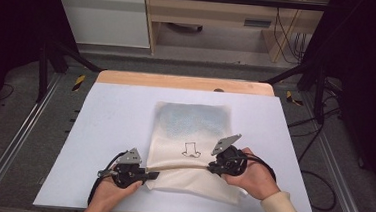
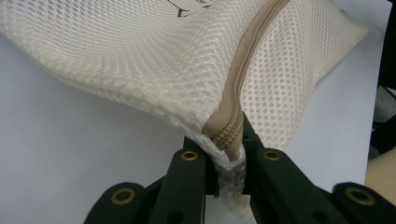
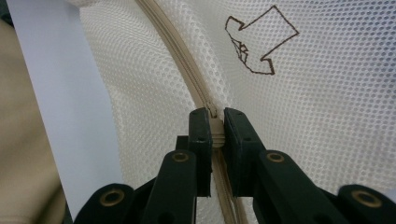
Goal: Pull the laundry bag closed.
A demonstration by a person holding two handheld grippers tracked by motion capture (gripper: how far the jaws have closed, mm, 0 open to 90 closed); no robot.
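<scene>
— So, what do the left tongs (image 1: 152, 175) have?

— They are clenched on the near left corner of the mesh bag (image 1: 193, 146), right at the end of its zipper (image 2: 238, 88). In the left gripper view the jaws pinch the beige tape and the mesh edge between them.

— And where does the bag lie?

— Flat on the white surface (image 1: 109, 125), about the middle, its near part lifted into a ridge along the zipper between both hands. A small brown drawing (image 1: 191, 150) sits on the mesh.

— The right tongs (image 1: 210, 169)?

— Clenched too, on the zipper farther along; the right gripper view shows the jaws shut on a small cream piece of the zipper, probably its slider (image 3: 215, 130), beside the drawing.
</scene>
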